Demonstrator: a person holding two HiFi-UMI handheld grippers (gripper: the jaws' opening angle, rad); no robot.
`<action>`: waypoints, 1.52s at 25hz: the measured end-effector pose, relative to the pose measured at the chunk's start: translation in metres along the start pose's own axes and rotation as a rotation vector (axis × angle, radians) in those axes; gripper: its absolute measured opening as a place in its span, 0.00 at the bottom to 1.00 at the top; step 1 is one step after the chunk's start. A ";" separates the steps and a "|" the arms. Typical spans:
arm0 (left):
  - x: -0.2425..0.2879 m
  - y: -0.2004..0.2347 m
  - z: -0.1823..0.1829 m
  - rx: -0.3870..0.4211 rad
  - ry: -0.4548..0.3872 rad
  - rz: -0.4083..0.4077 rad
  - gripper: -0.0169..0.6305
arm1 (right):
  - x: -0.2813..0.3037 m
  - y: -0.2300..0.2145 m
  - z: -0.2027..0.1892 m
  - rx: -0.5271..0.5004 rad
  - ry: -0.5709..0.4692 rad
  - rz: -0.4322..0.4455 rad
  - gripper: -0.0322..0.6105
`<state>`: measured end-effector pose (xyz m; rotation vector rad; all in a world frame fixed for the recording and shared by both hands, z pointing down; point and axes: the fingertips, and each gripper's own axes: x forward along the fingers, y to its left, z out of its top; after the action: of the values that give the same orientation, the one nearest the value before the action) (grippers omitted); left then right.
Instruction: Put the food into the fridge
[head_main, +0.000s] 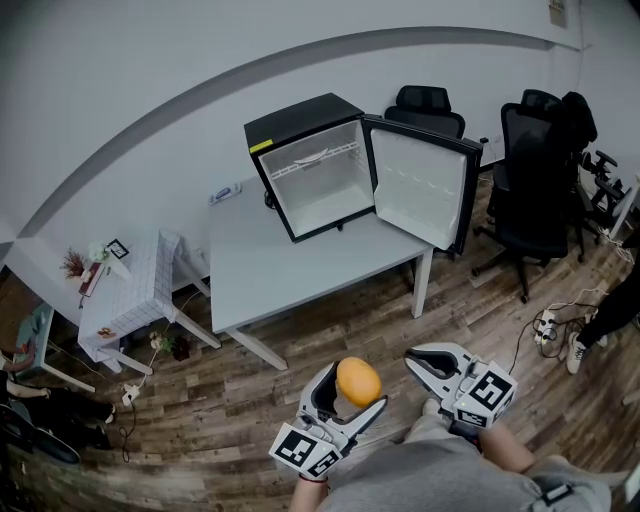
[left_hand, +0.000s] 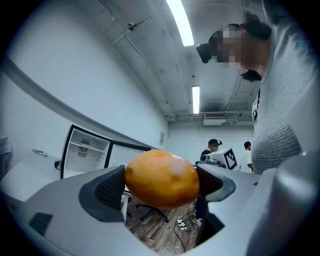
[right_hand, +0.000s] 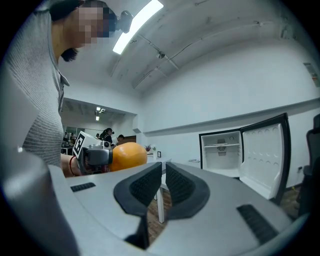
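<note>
An orange (head_main: 358, 381) sits between the jaws of my left gripper (head_main: 347, 392), which is shut on it low in the head view; up close the orange (left_hand: 161, 178) fills the gap between the dark pads. My right gripper (head_main: 428, 365) hangs beside it to the right, shut with nothing held, its pads (right_hand: 150, 186) nearly touching. From the right gripper view the orange (right_hand: 129, 156) shows at the left. The small black fridge (head_main: 310, 165) stands on the grey table (head_main: 290, 270) with its door (head_main: 422, 190) swung wide open and its white inside bare.
Black office chairs (head_main: 535, 170) stand right of the table. A small white side table (head_main: 125, 290) with flowers stands at the left. Cables and a power strip (head_main: 548, 322) lie on the wooden floor at the right. Other people stand far off in the room.
</note>
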<state>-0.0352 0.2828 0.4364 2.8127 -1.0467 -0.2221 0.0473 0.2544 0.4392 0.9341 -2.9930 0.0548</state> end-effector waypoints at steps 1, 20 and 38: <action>0.000 0.000 0.000 0.001 0.000 -0.003 0.73 | 0.001 0.000 0.000 -0.002 0.003 0.000 0.07; 0.004 0.031 -0.007 -0.023 0.025 -0.011 0.73 | 0.024 -0.017 -0.011 -0.034 0.042 -0.055 0.07; 0.098 0.154 0.008 -0.011 0.032 0.024 0.73 | 0.128 -0.151 0.003 -0.049 0.022 -0.032 0.07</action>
<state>-0.0617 0.1028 0.4463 2.7830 -1.0687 -0.1792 0.0282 0.0575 0.4430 0.9691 -2.9445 -0.0077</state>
